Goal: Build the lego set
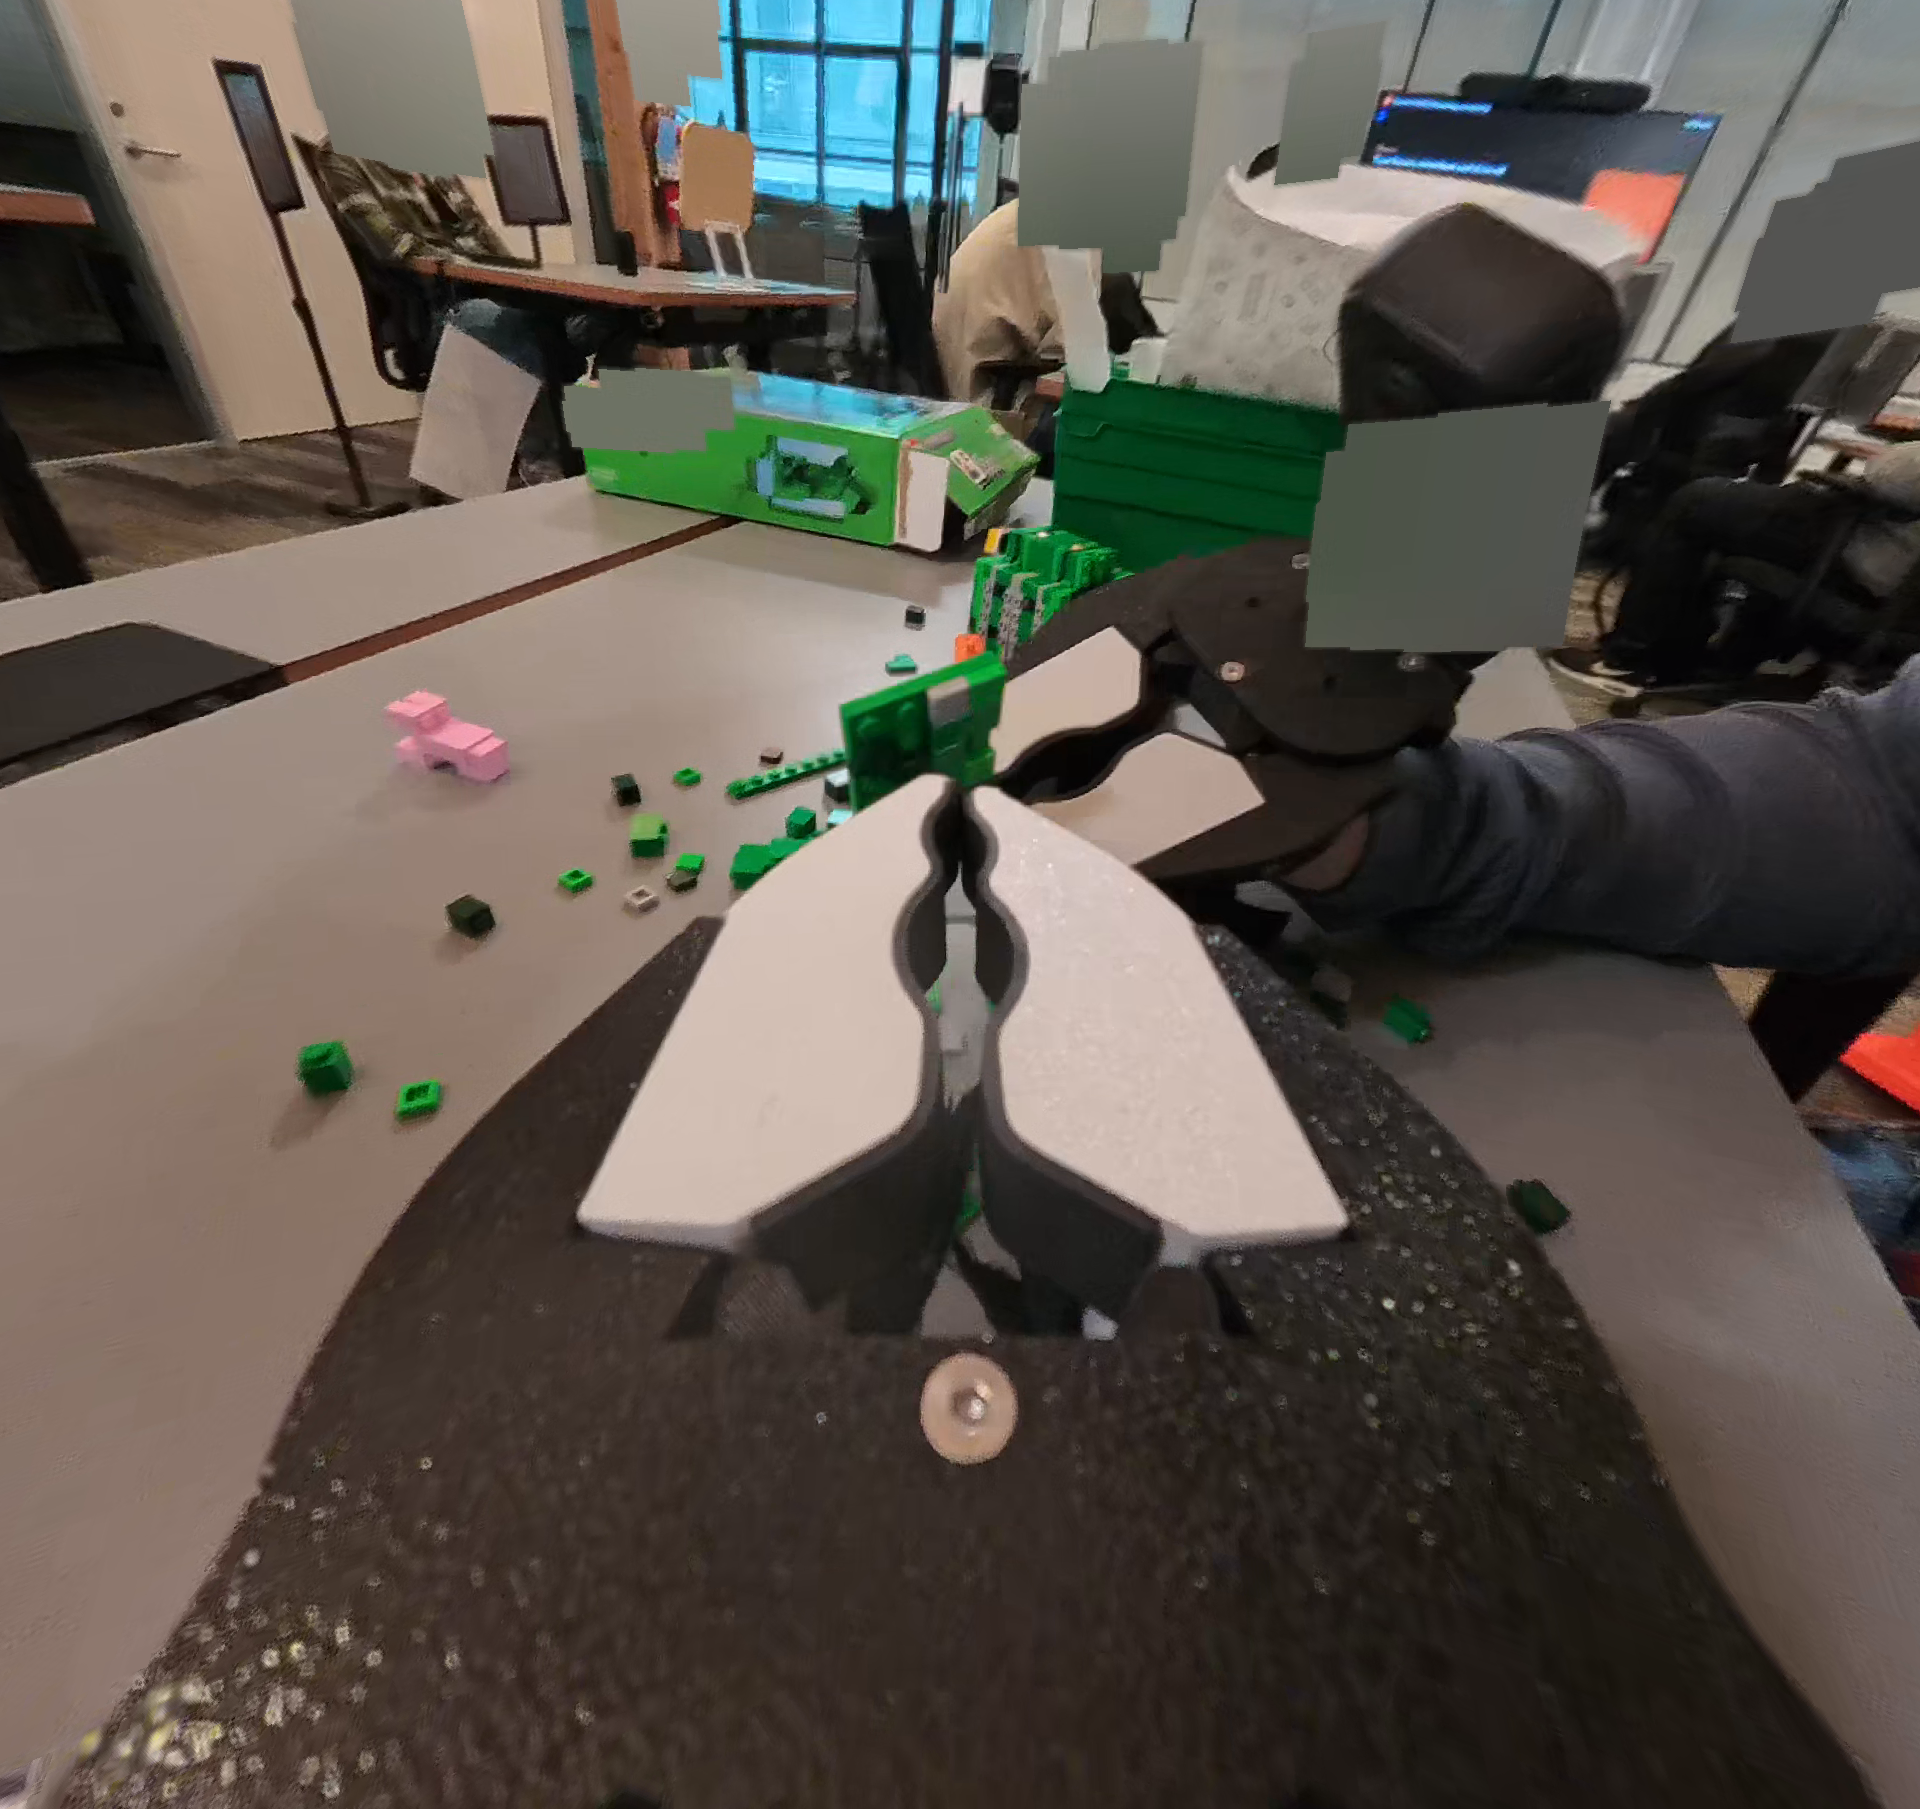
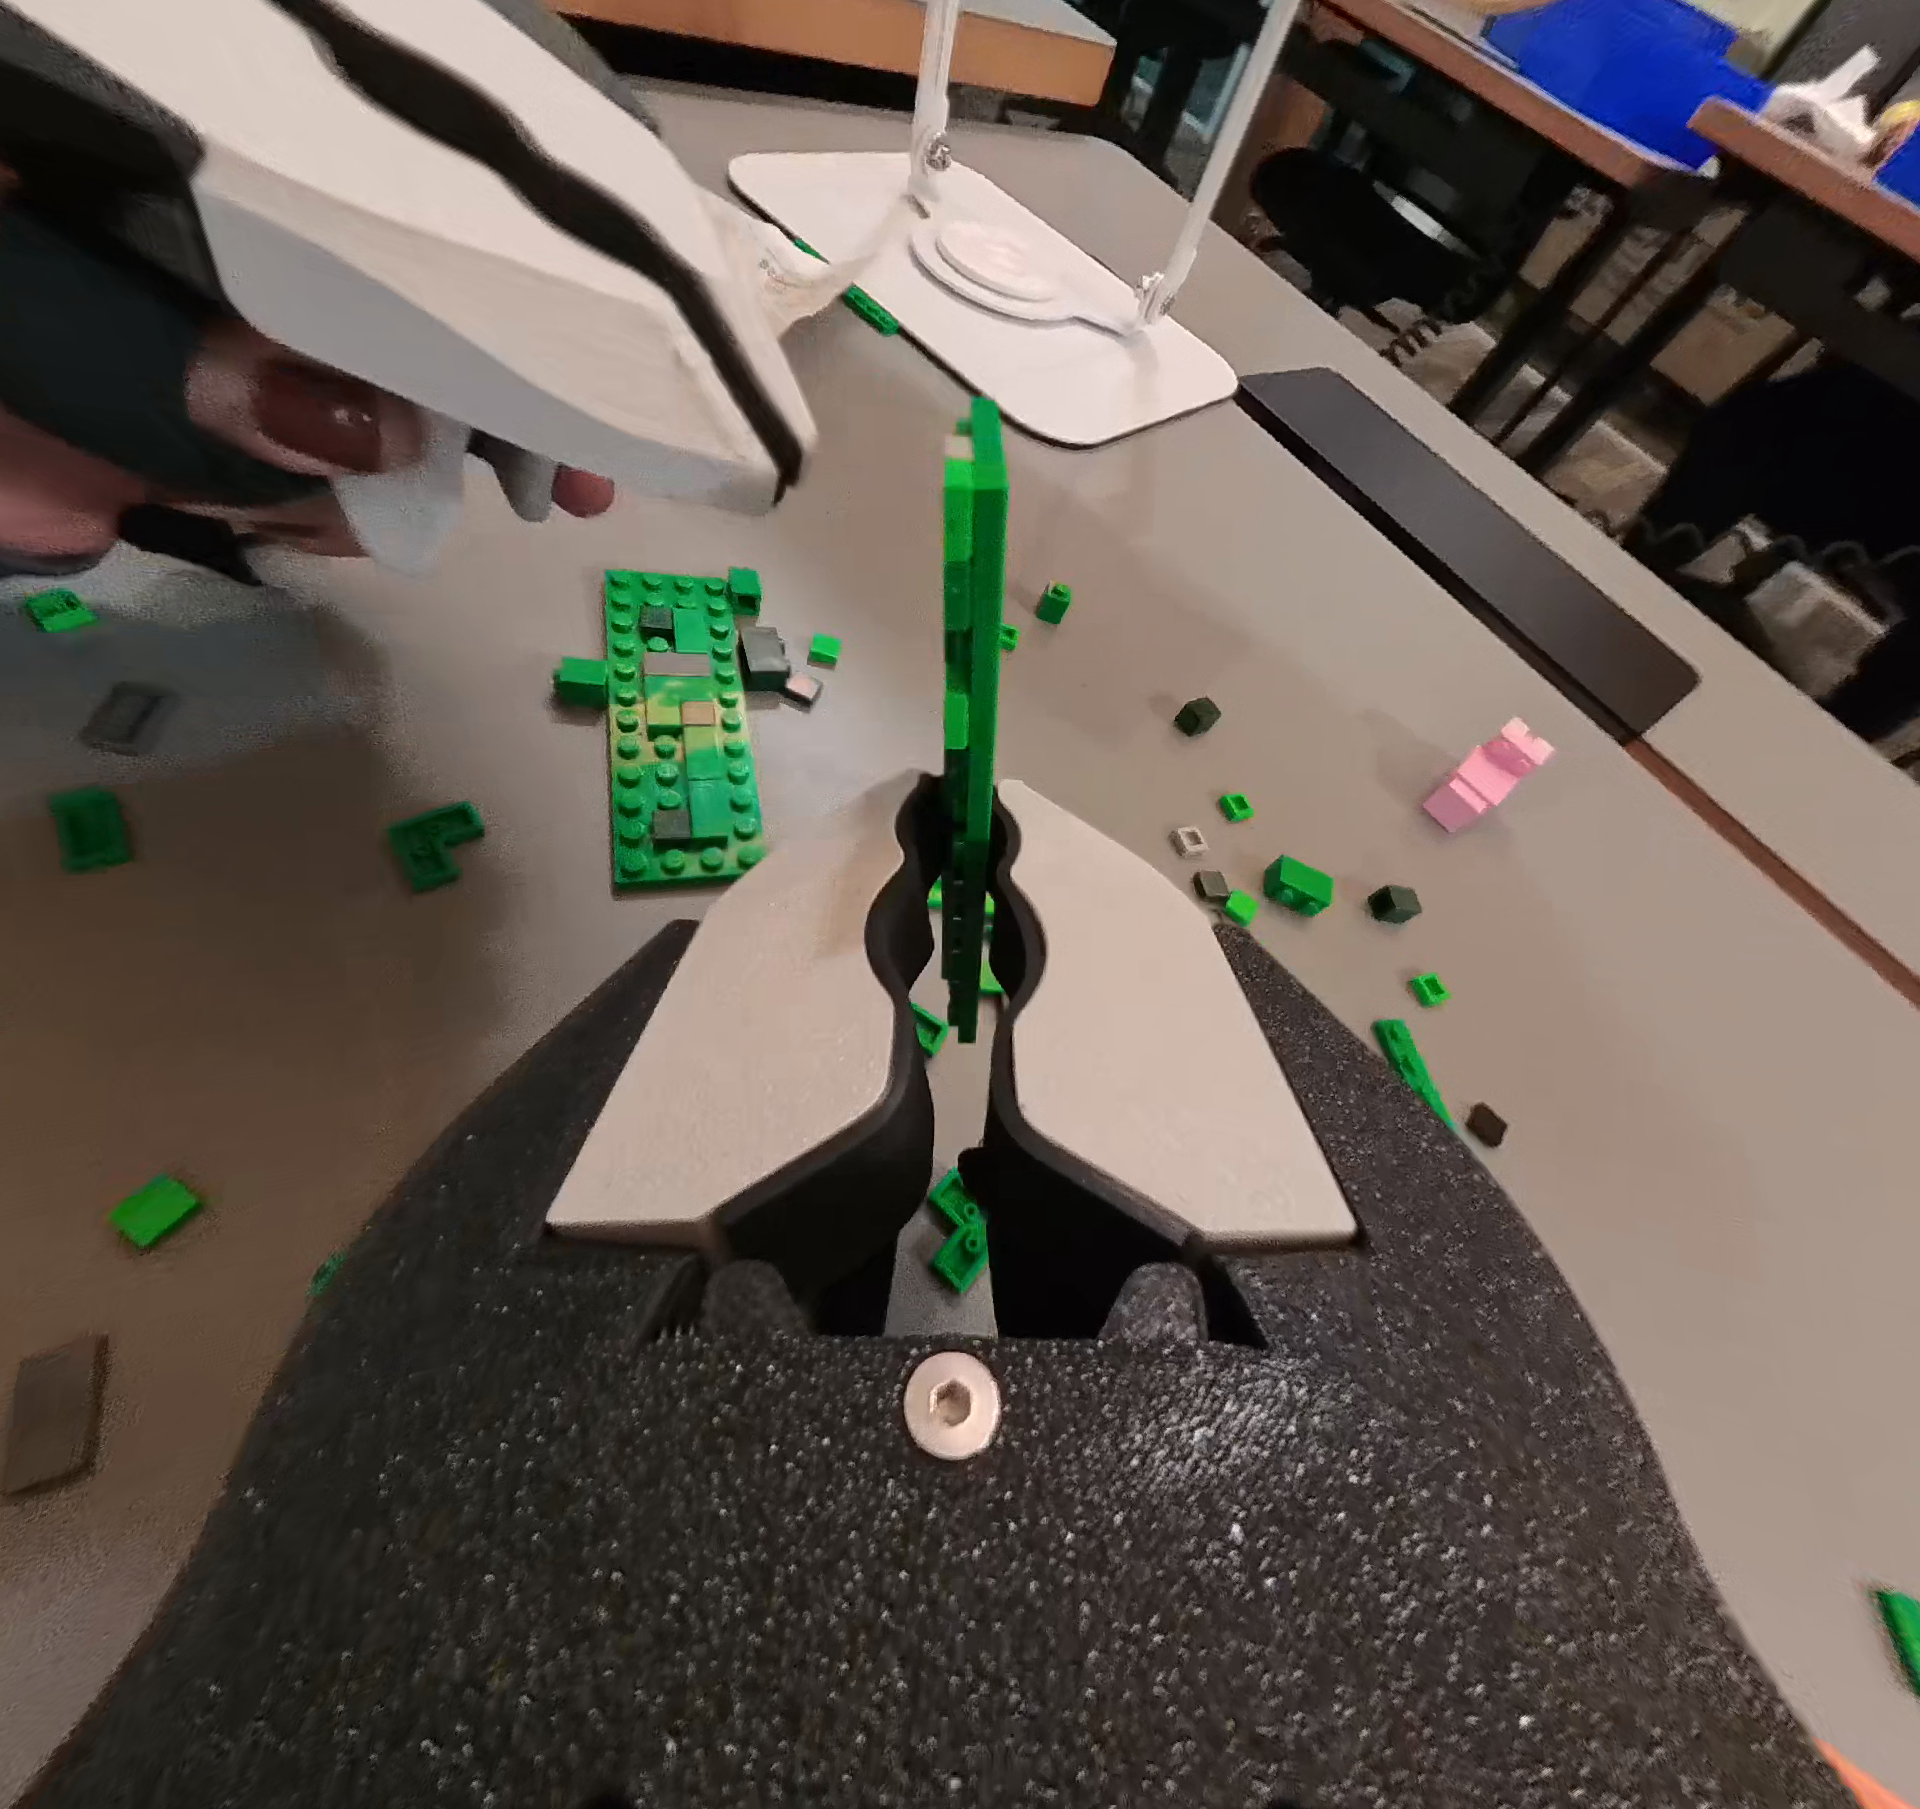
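Observation:
My right gripper (image 2: pixel 971 803) is shut on a green lego plate assembly (image 2: pixel 975 616), which I see edge-on, standing upright above the grey table (image 2: pixel 1195 564). In the left wrist view the same assembly (image 1: pixel 920 731) shows its studded face with a grey tile, pinched at its lower right corner by the right gripper (image 1: pixel 1013 772). My left gripper (image 1: pixel 961 809) is shut with nothing visible between its pads, just in front of that assembly. It also shows in the right wrist view (image 2: pixel 781 481), up and left of the plate. A second green plate (image 2: pixel 681 731) with tiles lies flat on the table.
Small green, dark and grey pieces (image 1: pixel 649 834) are scattered on the table. A pink lego pig (image 1: pixel 447 736) stands to the left. A green set box (image 1: pixel 810 471), a green bin (image 1: pixel 1184 481) and a built green model (image 1: pixel 1039 575) are behind. A white stand (image 2: pixel 1039 346) sits beyond the plate. My right gripper's tips are some 20 cm from the pink lego pig (image 1: pixel 447 736). My right wrist view (image 2: pixel 1481 765) looks at it from another angle.

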Tool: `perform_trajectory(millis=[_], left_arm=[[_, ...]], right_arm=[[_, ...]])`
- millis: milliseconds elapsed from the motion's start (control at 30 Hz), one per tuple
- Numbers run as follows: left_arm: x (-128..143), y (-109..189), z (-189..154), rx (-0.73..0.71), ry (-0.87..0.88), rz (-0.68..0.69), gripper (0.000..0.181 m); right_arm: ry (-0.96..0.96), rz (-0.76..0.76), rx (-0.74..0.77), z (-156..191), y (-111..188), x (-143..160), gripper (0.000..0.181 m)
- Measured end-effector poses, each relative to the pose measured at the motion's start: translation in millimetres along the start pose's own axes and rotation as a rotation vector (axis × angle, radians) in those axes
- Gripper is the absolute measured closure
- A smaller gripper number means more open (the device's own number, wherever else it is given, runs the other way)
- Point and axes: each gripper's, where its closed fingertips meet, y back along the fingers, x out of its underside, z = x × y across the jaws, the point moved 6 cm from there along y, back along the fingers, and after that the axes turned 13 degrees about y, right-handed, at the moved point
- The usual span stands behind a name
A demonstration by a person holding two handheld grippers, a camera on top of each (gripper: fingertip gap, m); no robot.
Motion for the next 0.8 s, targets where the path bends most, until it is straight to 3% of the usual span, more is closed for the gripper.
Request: perform_trajectory(millis=[133,333,600,667,800], left_arm=[[4.1,-0.1,10.5,-0.11,-0.019,0.044,0.181],[4.7,-3.0,13.7,-0.094,0.061,0.0,0.173],[6.2,-8.9,0.9,0.052,0.058,0.012,0.15],[8.9,-9.4,-4.4,0.158,0.074,0.059,0.162],[13.0,-7.9,-4.7,0.278,0.187,0.136,0.169]], right_arm=[[-0.066,-0.035,-0.039,-4.6,2.9,2.1,0.175],[-0.032,-0.05,-0.113,5.7,-0.1,-0.9,0.175],[0.006,-0.123,-0.281,18.7,3.2,-6.1,0.175],[-0.004,-0.139,-0.348,21.3,6.0,-6.1,0.175],[-0.022,-0.162,-0.453,26.8,9.0,-6.6,0.172]])
